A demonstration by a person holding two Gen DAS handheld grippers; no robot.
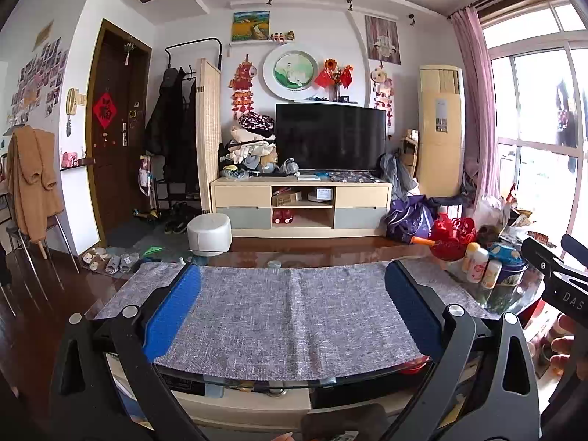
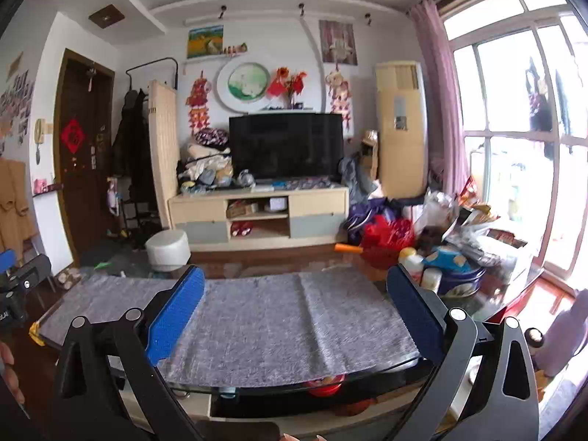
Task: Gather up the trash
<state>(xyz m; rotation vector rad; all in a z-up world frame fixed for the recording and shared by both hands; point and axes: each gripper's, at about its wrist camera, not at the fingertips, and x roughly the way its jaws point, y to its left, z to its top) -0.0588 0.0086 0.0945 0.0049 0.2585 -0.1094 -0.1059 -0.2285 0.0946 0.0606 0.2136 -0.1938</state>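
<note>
My left gripper hangs open above a grey cloth mat on a glass table, with nothing between its blue fingers. My right gripper is also open and empty over the same mat. No loose trash shows on the mat. The right gripper's black body enters the left wrist view at the right edge. The left gripper's body shows at the left edge of the right wrist view. A crumpled heap of plastic bags and wrappers lies at the table's far right.
Bottles and a blue tin stand at the table's right end beside a red basket. Beyond the table are a white stool, a TV cabinet, slippers and a chair with a brown coat.
</note>
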